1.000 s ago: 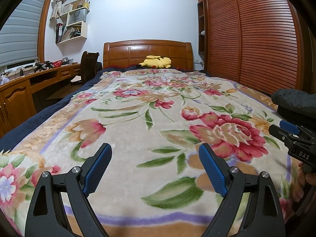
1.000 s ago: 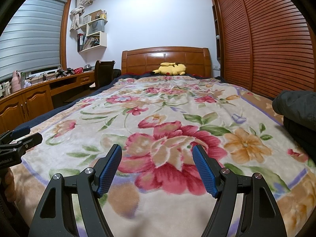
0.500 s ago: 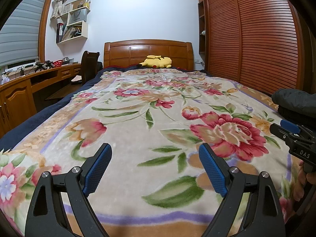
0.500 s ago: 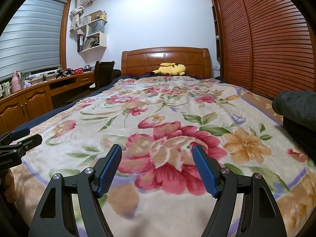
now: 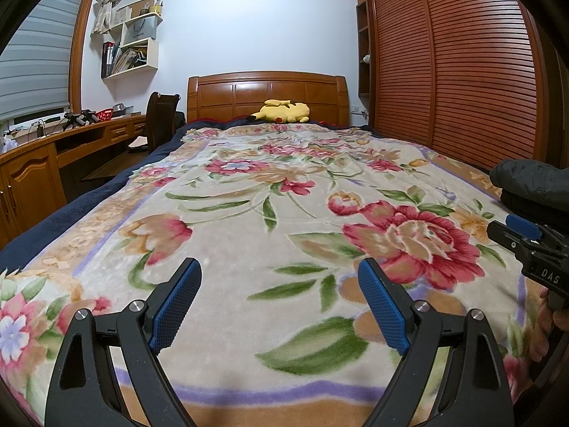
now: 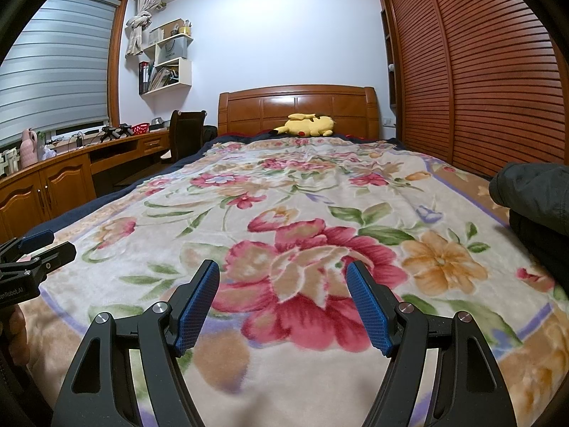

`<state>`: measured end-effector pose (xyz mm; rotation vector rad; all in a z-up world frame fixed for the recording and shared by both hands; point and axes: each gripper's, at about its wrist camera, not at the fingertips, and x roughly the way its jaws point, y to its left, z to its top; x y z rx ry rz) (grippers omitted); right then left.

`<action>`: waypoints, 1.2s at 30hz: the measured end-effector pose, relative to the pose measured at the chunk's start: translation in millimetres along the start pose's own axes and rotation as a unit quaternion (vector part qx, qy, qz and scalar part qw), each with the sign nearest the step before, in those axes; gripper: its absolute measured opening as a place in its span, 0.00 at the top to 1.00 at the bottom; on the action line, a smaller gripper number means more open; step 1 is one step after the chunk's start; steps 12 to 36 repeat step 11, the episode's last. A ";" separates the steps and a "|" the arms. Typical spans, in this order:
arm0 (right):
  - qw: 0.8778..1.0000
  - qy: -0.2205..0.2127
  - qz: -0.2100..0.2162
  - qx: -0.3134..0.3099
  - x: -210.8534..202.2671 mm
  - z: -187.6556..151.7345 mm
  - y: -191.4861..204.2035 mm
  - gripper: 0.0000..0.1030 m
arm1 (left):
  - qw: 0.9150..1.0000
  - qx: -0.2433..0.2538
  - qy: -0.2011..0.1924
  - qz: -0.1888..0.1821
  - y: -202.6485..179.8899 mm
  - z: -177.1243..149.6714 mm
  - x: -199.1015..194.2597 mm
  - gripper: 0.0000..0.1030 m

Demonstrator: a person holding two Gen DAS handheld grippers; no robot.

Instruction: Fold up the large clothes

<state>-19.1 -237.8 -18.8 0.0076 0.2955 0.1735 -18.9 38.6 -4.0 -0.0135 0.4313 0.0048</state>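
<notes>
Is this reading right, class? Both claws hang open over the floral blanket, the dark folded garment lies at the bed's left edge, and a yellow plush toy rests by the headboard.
Not quite: the dark folded garment lies at the bed's right edge, as the right wrist view shows. The rest holds: the left claw and right claw hang open over the floral blanket, and the yellow plush toy rests by the headboard.

- Ahead of my two claws the cream floral fleece blanket [image 5: 249,249] lay flat and bare, open to passage.
- A dark padded folded garment [image 6: 533,192] blocked my right edge.
- A yellow plush toy [image 5: 284,112] sat far off by the wooden headboard [image 5: 266,92].
</notes>
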 end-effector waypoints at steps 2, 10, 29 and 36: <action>1.000 0.000 -0.001 0.001 0.0 0.2 0.1 0.26 | 1.000 -0.001 -0.001 -0.001 0.1 -0.1 -0.3 0.12; 1.000 -0.001 -0.001 0.001 0.3 0.3 -0.4 0.26 | 1.000 -0.002 -0.001 0.000 1.3 0.4 -0.5 0.12; 1.000 0.000 -0.001 0.001 0.2 0.2 -0.5 0.26 | 1.000 -0.002 -0.001 0.000 1.8 0.7 -0.1 0.12; 1.000 0.000 -0.001 0.001 0.2 0.2 -0.5 0.26 | 1.000 -0.002 -0.001 0.000 1.8 0.7 -0.1 0.12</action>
